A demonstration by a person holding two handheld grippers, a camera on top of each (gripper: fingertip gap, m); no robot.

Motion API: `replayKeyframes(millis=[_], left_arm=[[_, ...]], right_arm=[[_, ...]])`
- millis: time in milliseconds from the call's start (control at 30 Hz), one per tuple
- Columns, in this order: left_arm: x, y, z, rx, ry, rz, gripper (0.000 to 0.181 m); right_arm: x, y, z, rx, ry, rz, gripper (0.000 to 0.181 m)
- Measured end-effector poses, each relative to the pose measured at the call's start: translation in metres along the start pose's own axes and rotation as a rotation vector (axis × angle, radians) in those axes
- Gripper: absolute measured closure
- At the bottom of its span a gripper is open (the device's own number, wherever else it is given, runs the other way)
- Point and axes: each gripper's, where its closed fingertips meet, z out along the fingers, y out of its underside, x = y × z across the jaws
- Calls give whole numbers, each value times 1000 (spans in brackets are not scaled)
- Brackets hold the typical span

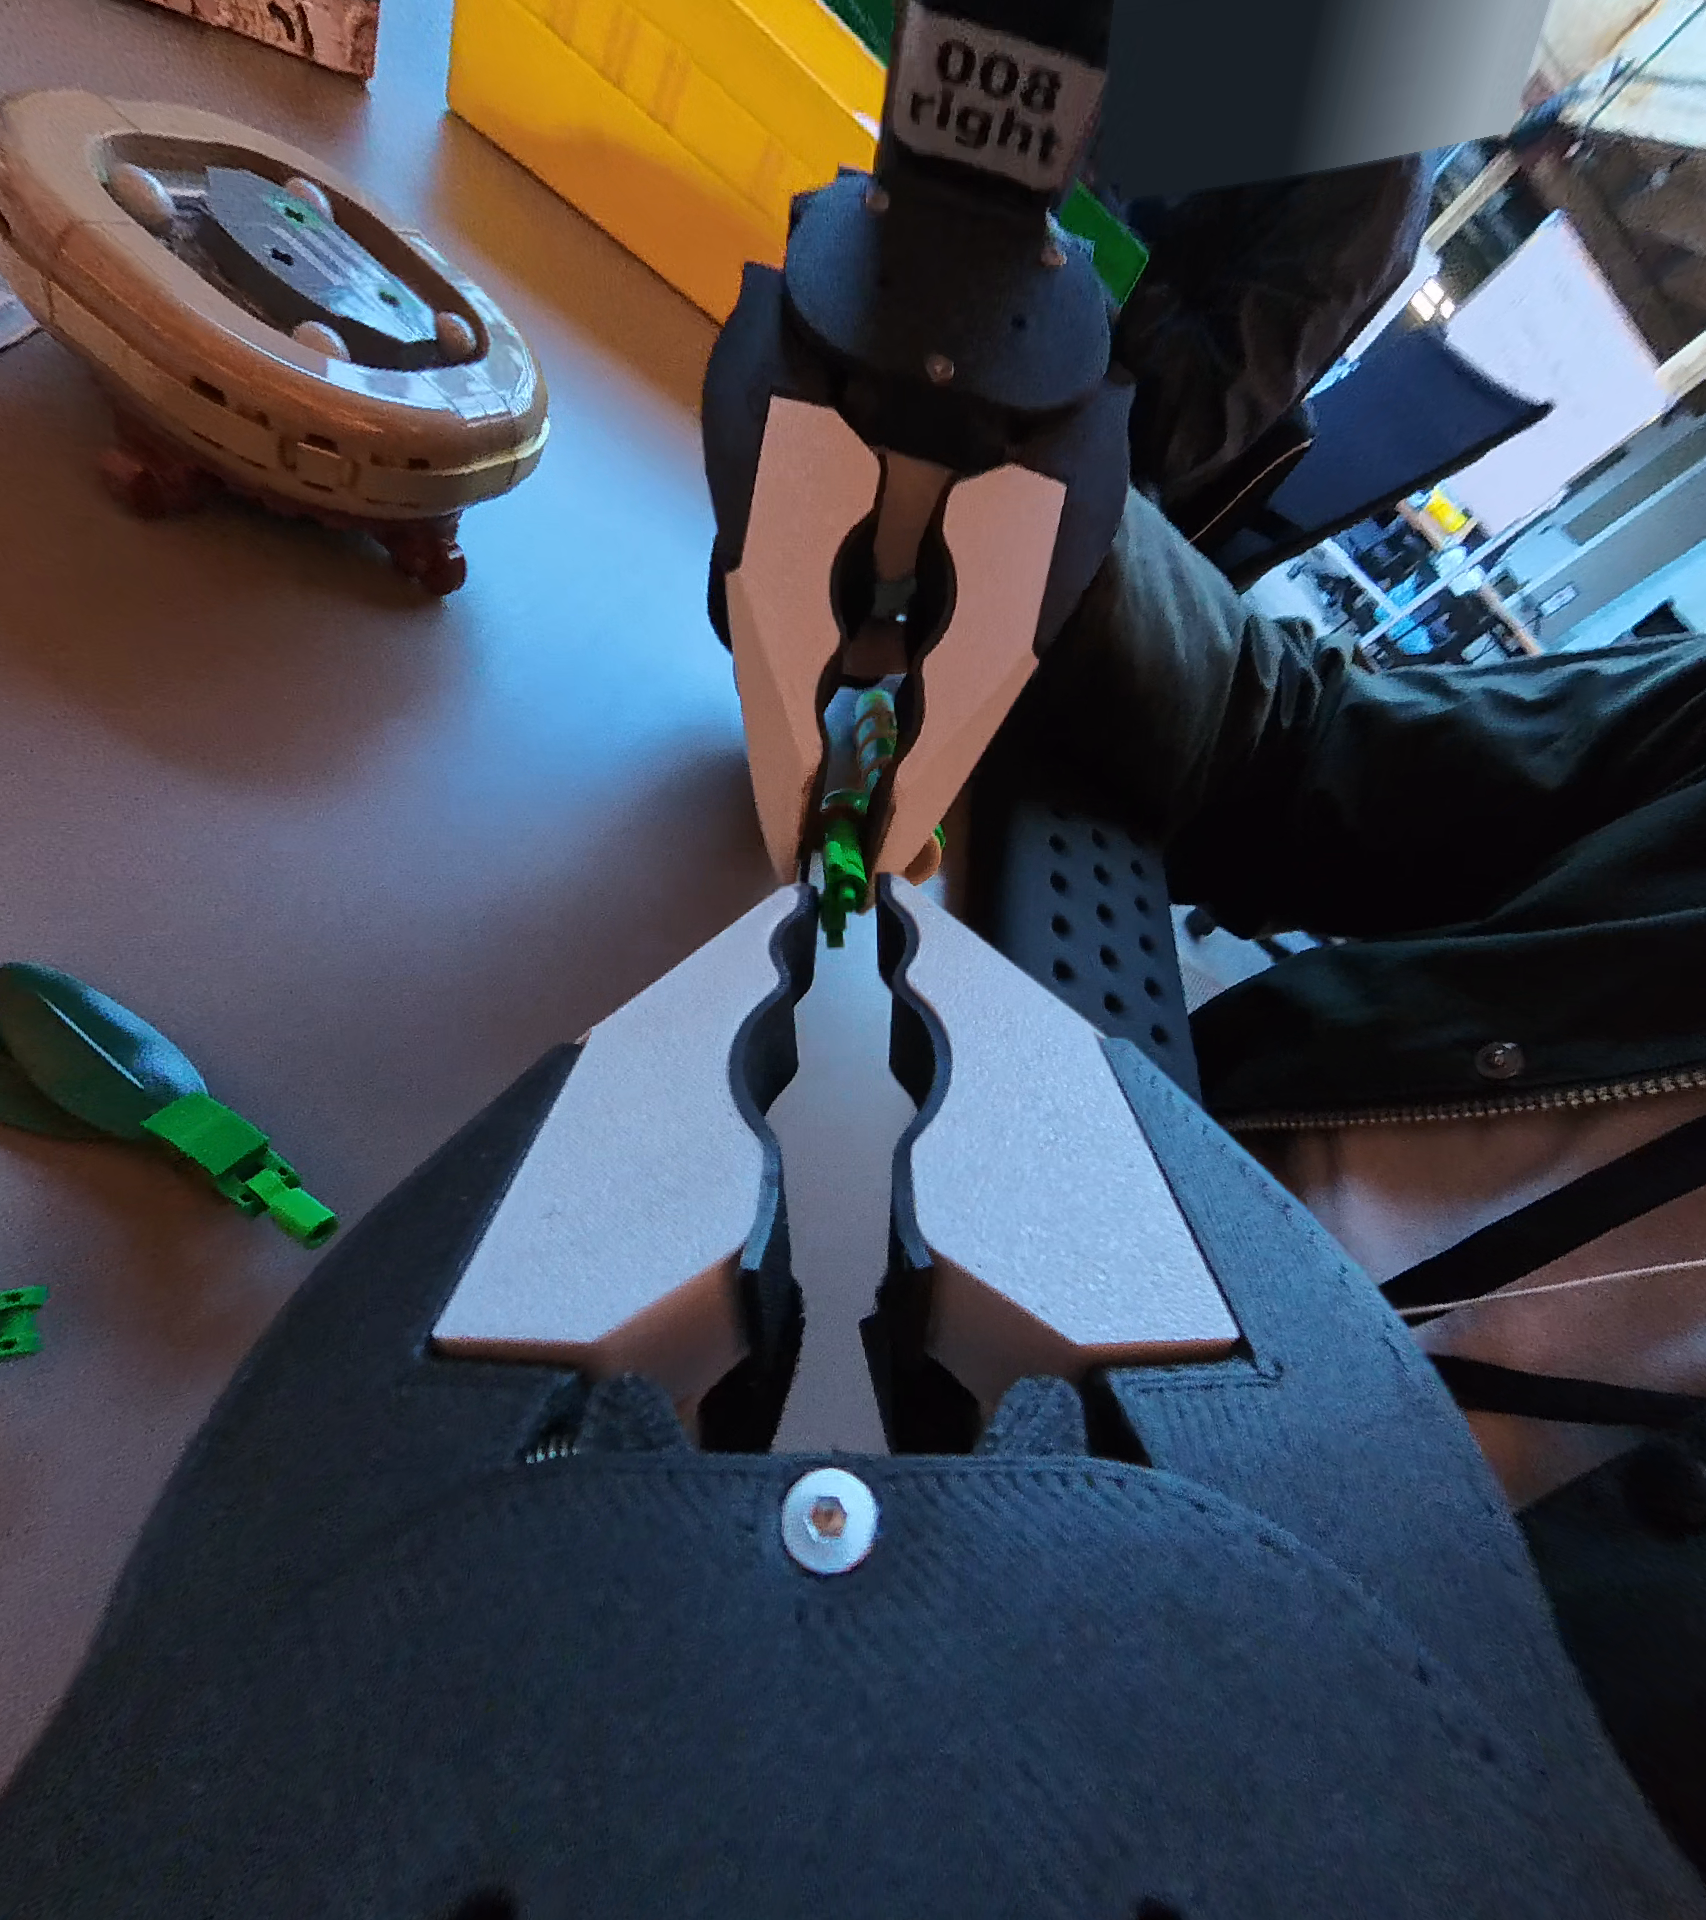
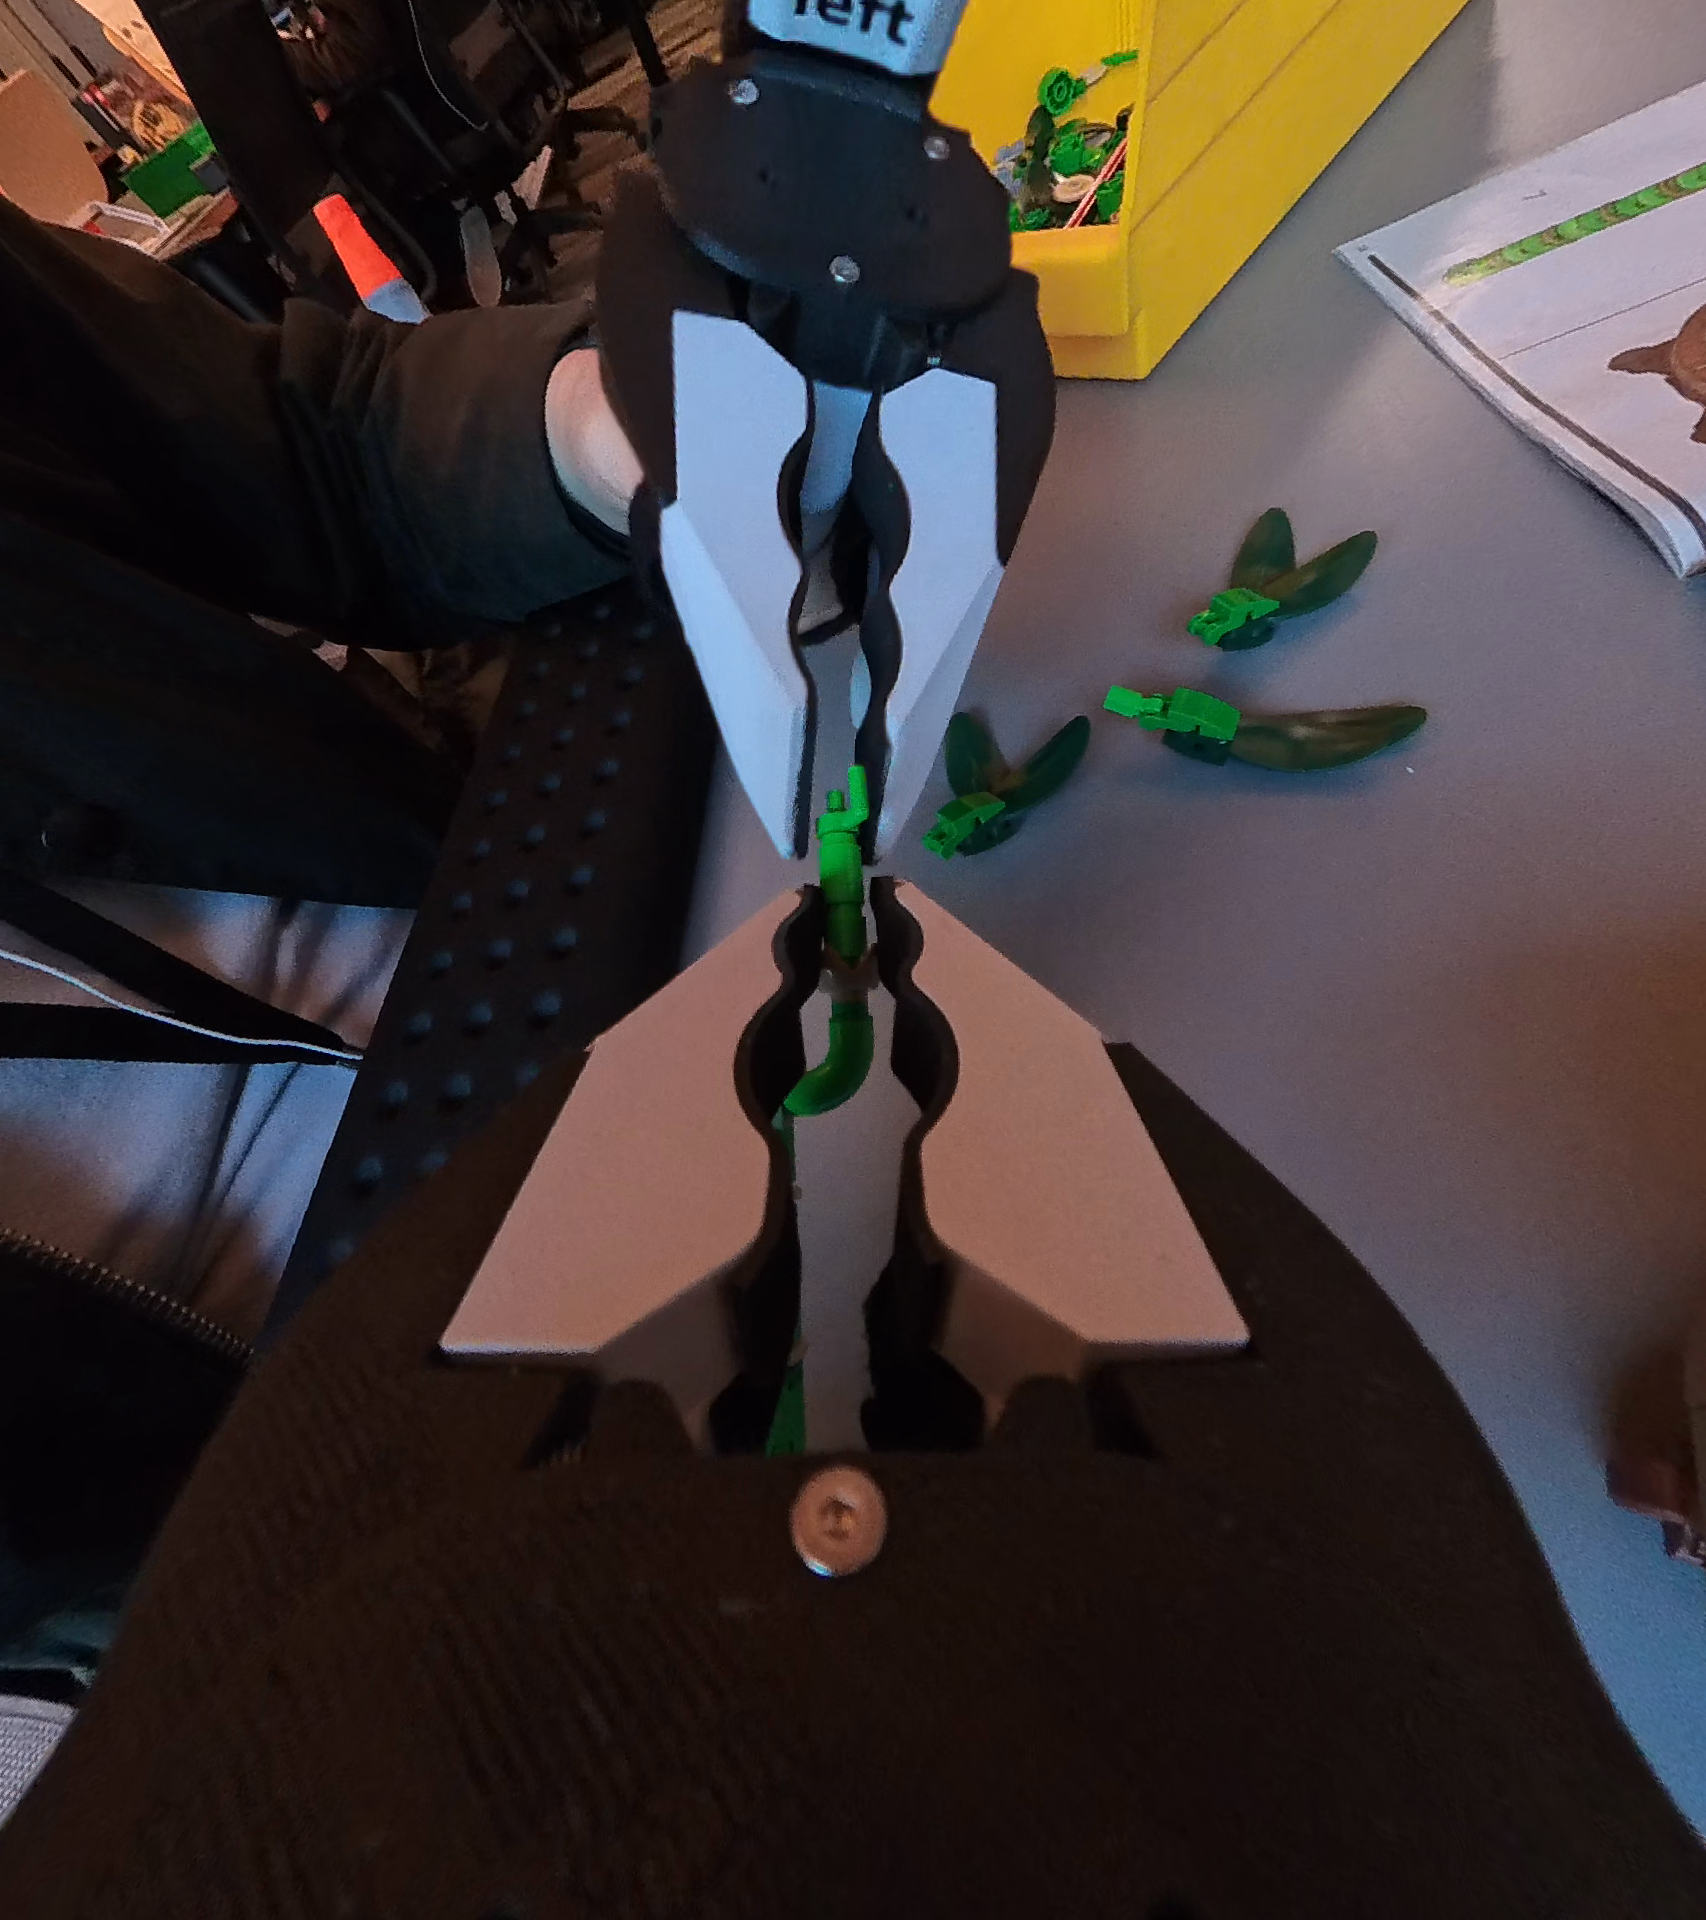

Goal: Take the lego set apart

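Right tongs (image 2: 841, 894) pinching a knobbly green stem (image 2: 844, 914), left tongs (image 1: 844, 894) slightly parted alongside.

Dim, warm light; fisheye-warped edges.

Your grey worktop (image 2: 1348, 1039) carries an open printed instruction booklet (image 2: 1607, 343) at the far right in the right wrist view, its pages showing coloured diagrams. Beside it stands a yellow plastic bin (image 2: 1192, 208). Off the worktop's edge you have a black perforated chair arm (image 2: 516, 883), and behind it a dim office with an orange-and-white cone (image 2: 361, 255) on the floor.
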Motion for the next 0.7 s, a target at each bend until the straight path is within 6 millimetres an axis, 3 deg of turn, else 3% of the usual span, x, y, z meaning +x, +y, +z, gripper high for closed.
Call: replayKeyframes(millis=[700], left_arm=[[-2, 2, -1, -20, -32, 31, 177]], right_arm=[[3, -3, -1, 23, 10, -6, 172]])
